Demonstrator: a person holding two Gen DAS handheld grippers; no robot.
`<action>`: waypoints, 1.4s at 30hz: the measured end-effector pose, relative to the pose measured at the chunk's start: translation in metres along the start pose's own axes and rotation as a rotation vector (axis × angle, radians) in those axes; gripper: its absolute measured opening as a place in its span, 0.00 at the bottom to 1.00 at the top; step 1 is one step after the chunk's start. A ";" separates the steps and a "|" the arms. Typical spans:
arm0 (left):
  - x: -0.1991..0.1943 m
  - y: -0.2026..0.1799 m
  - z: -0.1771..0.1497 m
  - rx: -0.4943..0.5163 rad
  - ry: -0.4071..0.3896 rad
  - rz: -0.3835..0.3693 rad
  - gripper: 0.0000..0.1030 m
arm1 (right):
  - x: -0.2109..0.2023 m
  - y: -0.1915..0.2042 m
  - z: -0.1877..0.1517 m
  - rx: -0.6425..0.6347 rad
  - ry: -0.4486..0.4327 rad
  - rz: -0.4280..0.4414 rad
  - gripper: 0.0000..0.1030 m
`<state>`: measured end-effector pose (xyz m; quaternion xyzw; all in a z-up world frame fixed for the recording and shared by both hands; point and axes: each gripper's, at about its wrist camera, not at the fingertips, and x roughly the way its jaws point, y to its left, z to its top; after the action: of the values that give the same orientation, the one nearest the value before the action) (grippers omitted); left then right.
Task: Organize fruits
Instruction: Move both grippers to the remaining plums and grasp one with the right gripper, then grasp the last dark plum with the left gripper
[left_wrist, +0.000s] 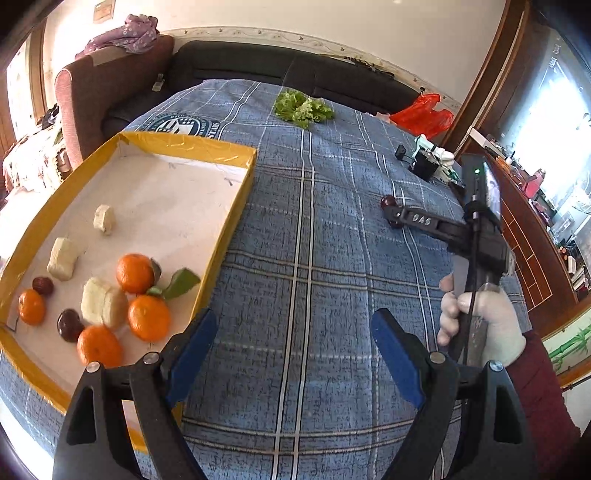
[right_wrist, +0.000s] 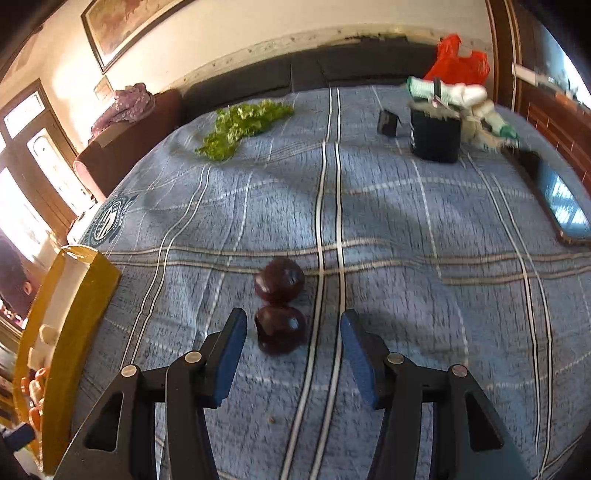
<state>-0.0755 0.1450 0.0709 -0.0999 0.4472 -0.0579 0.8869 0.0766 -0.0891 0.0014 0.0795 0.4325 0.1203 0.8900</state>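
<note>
A yellow-rimmed tray (left_wrist: 236, 192) on the blue plaid cloth holds several oranges (left_wrist: 135, 273), dark red fruits (left_wrist: 68, 324), pale cake-like pieces (left_wrist: 100, 303) and a green leaf. My left gripper (left_wrist: 293, 343) is open and empty, just right of the tray. Two dark red fruits lie on the cloth: the near one (right_wrist: 281, 329) sits between the open fingers of my right gripper (right_wrist: 293, 332), the far one (right_wrist: 279, 279) just beyond it. In the left wrist view the right gripper (left_wrist: 393, 212) is low over these fruits (left_wrist: 388, 201). The tray's corner (right_wrist: 86, 273) shows at left.
Lettuce (left_wrist: 303, 107) lies at the far side of the cloth. A black box (right_wrist: 436, 136) with white-green packets, a small black device (right_wrist: 387, 123) and a red plastic bag (right_wrist: 458, 61) are at far right. A phone (right_wrist: 563, 203) lies at the right edge. A sofa runs behind.
</note>
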 end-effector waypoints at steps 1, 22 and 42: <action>0.002 -0.002 0.004 0.003 -0.002 -0.003 0.83 | 0.001 0.002 0.001 -0.008 0.001 -0.004 0.52; 0.128 -0.091 0.087 0.078 0.091 -0.112 0.52 | -0.044 -0.055 -0.039 0.149 -0.003 0.099 0.28; 0.197 -0.146 0.107 0.255 0.057 -0.006 0.24 | -0.053 -0.076 -0.036 0.254 -0.002 0.164 0.29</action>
<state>0.1257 -0.0216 0.0128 0.0138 0.4609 -0.1199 0.8792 0.0276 -0.1753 0.0000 0.2267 0.4356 0.1367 0.8603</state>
